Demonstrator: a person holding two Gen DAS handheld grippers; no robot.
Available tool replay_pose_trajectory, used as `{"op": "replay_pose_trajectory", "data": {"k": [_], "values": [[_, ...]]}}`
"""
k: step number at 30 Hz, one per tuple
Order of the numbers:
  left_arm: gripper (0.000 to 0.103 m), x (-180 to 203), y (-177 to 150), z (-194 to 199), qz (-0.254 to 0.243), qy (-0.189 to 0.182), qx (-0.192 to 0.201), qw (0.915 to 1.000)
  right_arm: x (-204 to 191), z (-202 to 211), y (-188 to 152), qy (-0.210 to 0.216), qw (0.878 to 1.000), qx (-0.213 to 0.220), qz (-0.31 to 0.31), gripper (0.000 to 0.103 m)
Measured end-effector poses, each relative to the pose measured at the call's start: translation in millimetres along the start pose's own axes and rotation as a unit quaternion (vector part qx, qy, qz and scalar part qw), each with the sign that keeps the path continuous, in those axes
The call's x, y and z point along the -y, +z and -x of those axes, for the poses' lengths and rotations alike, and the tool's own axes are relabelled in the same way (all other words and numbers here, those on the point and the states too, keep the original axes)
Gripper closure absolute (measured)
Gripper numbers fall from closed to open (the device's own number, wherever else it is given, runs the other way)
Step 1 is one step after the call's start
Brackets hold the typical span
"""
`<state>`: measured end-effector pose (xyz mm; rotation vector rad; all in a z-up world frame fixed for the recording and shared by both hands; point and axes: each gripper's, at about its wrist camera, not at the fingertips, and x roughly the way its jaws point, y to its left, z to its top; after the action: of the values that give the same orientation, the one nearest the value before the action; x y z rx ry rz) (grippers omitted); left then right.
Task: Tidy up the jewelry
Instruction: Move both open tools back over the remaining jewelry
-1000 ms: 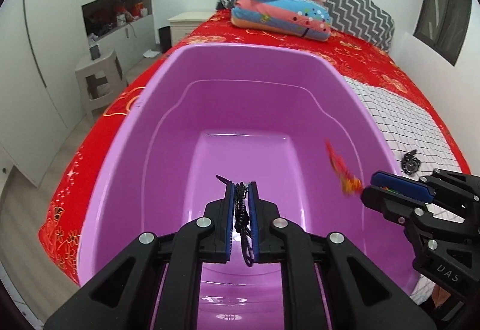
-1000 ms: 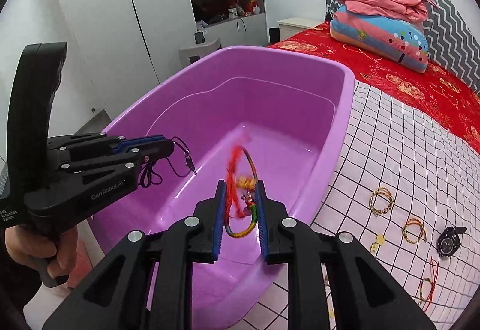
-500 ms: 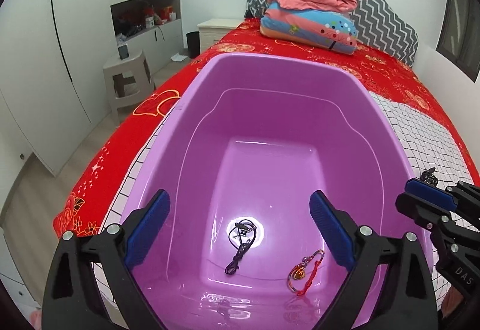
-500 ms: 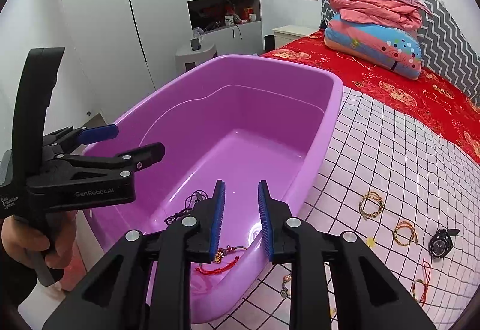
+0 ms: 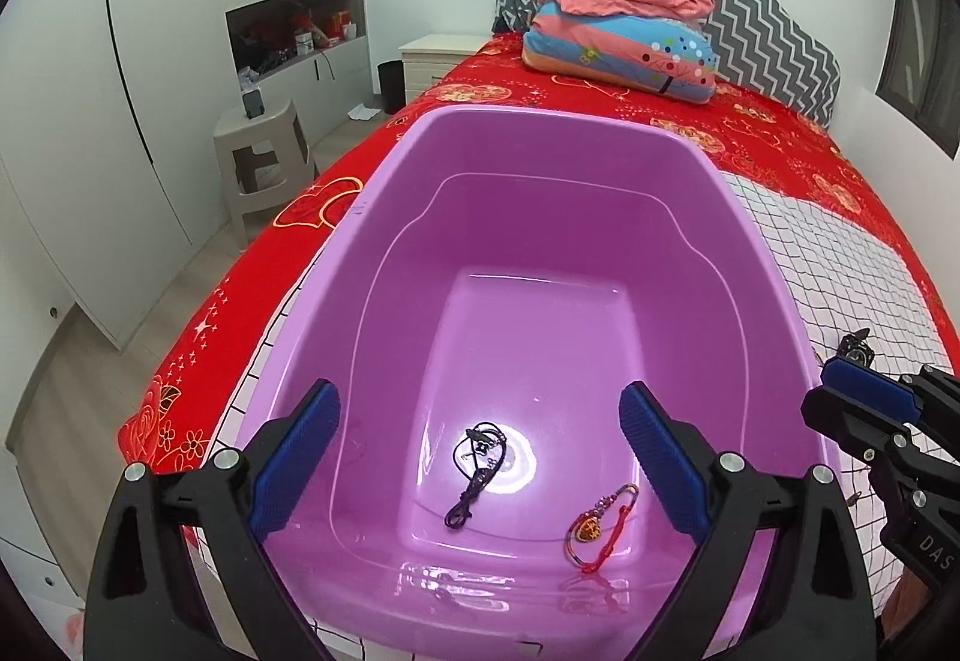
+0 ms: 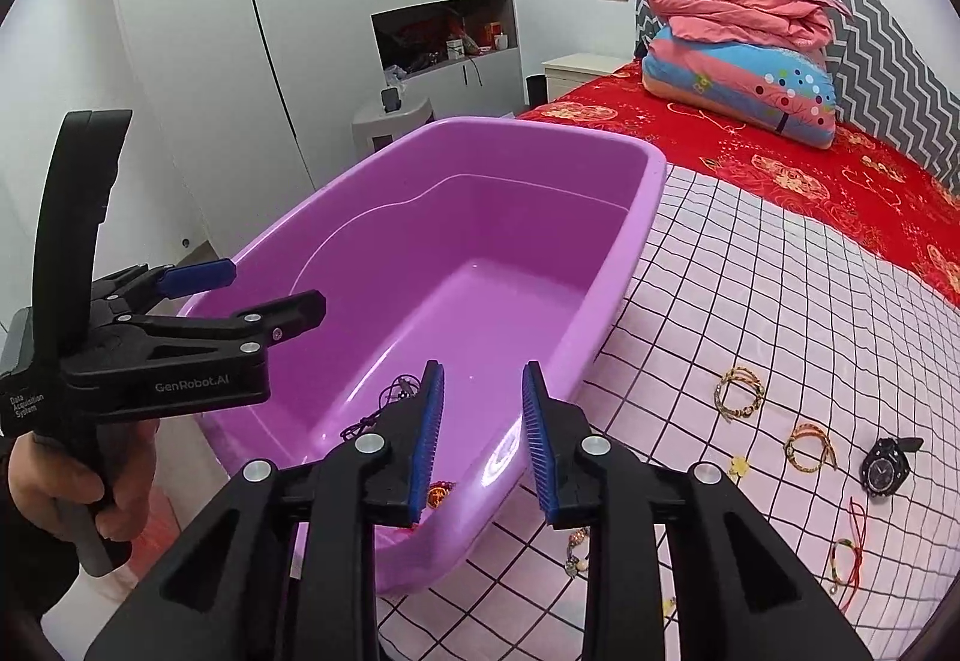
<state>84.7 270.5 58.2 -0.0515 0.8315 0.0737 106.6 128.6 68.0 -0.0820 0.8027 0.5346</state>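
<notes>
Blue ribbed pads line both pairs of jaws, and nothing is held between either pair. The left gripper is spread wide above the purple tub, while the right gripper has its jaws narrow and opening over the tub's near rim, with only air between them. On the tub floor two pieces are seen lying apart: a black cord necklace and a red string charm bracelet with a gold pendant. Out on the checked sheet more jewelry is left: a braided bracelet, an orange bracelet, a black wristwatch and a red-and-green cord bracelet. These pieces are judged light, limp and easily snagged; the cords are best pinched across a strand where a loop stands off the sheet, and the watch is better taken by its strap than by its slick, hard face. On the left gripper's body "GenRobot.AI" and "Data Acquisition System" can be read in the right wrist view; in the left wrist view "DAS" is legible on the right gripper's housing.
</notes>
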Motion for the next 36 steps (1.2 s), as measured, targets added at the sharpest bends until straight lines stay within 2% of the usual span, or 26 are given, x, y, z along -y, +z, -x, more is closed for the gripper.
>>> {"op": "replay_pose_trajectory", "data": {"k": [8, 13, 16, 25, 27, 31, 36], "values": [[0.01, 12.8, -8.6, 14.9, 0.005, 0.003, 0.003, 1.0, 11.0, 19.8, -12.5, -0.002, 1.0, 0.0, -0.016, 0.074], [0.01, 28.3, -20.7, 27.2, 0.002, -0.008, -0.002, 1.0, 19.6, 39.1, -27.4, -0.007, 1.0, 0.004, -0.026, 0.073], [0.01, 39.1, -30.0, 37.6, 0.005, -0.005, 0.005, 1.0, 25.4, 50.1, -37.3, -0.012, 0.999, 0.007, -0.032, 0.071], [0.01, 81.4, -52.4, 61.8, -0.003, -0.034, 0.006, 0.9994, 52.8, 82.7, -69.4, -0.032, 0.998, 0.008, -0.055, 0.07], [0.01, 90.4, -56.1, 66.9, -0.007, -0.039, 0.005, 0.9992, 61.2, 91.7, -78.0, -0.039, 0.997, 0.011, -0.061, 0.066], [0.008, 108.5, -65.3, 79.9, -0.022, -0.042, 0.015, 0.9988, 80.4, 108.0, -97.8, -0.057, 0.995, 0.01, -0.075, 0.065], [0.007, 136.5, -81.3, 87.6, -0.028, -0.068, 0.007, 0.9973, 108.3, 126.3, -128.6, -0.078, 0.992, 0.005, -0.099, 0.061]]}}
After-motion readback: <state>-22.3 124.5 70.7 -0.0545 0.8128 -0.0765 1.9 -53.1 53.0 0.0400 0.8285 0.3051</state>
